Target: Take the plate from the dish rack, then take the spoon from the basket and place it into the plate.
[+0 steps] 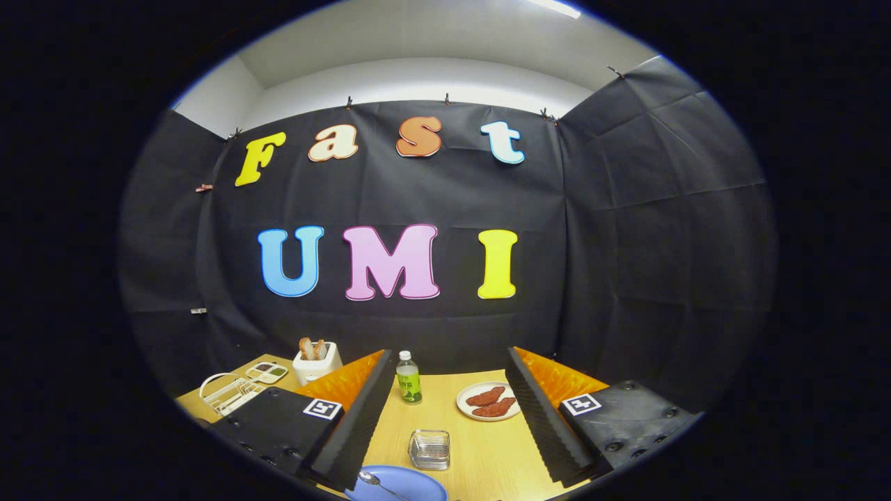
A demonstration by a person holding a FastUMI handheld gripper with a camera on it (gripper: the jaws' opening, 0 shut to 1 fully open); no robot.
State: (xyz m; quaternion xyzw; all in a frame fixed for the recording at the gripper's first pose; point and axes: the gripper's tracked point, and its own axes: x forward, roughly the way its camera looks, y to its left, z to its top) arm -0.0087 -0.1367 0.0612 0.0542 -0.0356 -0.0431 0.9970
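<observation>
The plate (400, 483) near the gripper is blue, and the spoon (378, 483) on it is silver. The surface (480, 452) is light brown. A far white plate (489, 401) holds reddish-brown food (491, 403). The bottle (408, 377) has a green label.

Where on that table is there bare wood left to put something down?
Bare table lies between the open fingers of the hand-held gripper, right of the clear basket and nearer than the food plate. A narrower strip runs between the bottle and that plate. It is crowded by the blue plate holding the spoon, and around the dish rack.
</observation>
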